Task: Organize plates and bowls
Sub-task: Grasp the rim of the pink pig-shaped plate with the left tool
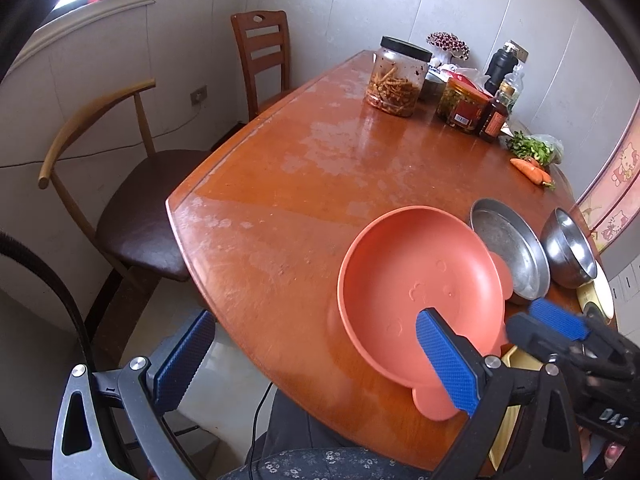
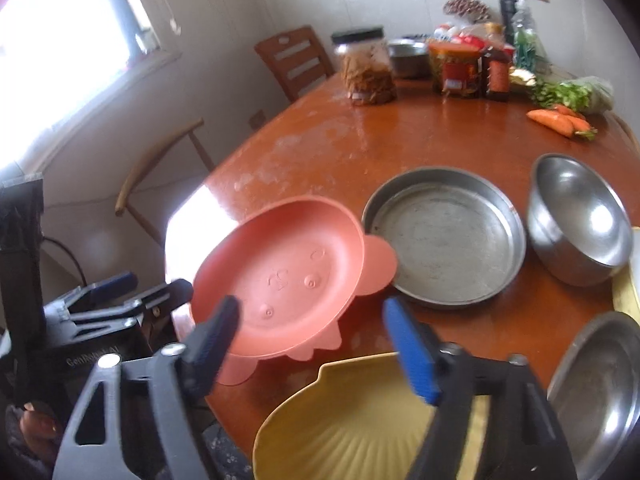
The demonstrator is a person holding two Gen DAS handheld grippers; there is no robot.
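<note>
The pink plate (image 2: pixel 280 276) sits tilted at the desk (image 1: pixel 304 168) near edge beside the metal pan (image 2: pixel 444 236), apparently propped on something, both the left claw (image 1: pixel 312 364) and right claw (image 2: pixel 312 344) released around it, presumably for stacking

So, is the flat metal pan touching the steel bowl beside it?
Cannot tell. In the right wrist view the flat metal pan and the steel bowl appear edge to edge, no clear gap or contact; the left wrist view overlaps them.
</note>
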